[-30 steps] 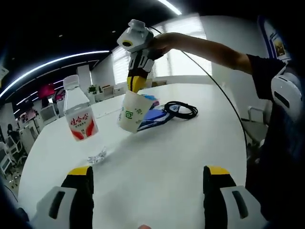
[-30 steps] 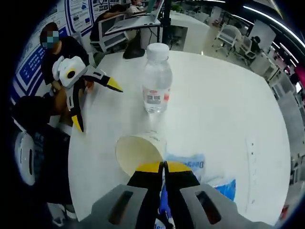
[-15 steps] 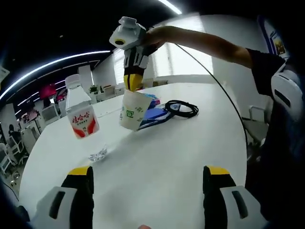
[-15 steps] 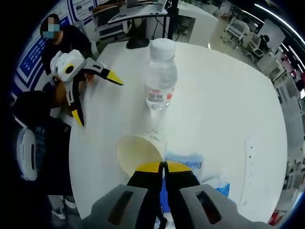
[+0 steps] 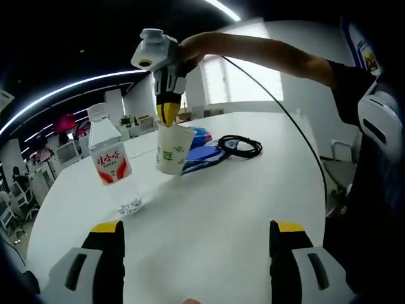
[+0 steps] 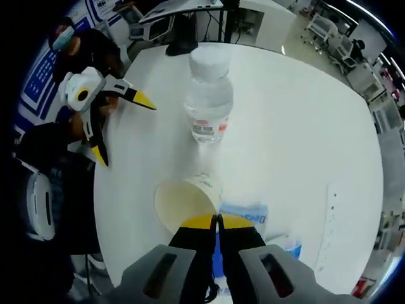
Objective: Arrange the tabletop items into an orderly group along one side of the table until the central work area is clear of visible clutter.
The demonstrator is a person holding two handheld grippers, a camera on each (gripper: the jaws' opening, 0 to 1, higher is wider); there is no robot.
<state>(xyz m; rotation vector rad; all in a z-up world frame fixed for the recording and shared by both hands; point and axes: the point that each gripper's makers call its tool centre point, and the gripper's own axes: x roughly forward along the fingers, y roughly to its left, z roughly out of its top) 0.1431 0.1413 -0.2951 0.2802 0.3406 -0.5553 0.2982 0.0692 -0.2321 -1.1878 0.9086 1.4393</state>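
The white counter [image 5: 253,190] carries a water bottle [image 5: 112,166] standing upright at the left. The right hand-held gripper [image 6: 217,220] pinches the rim of a paper cup [image 5: 173,148], lifted and tilted, mouth upward. Better to carry it slowly and level toward the far cable [image 5: 240,145]. The left hand-held gripper [image 5: 197,228] is spread, holding nothing.

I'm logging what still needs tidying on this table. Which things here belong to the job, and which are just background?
In the job: paper cup, shut in the right gripper; water bottle; black cable; blue packets; white table; left gripper, open.

Just there: office desks and chairs; wall posters.
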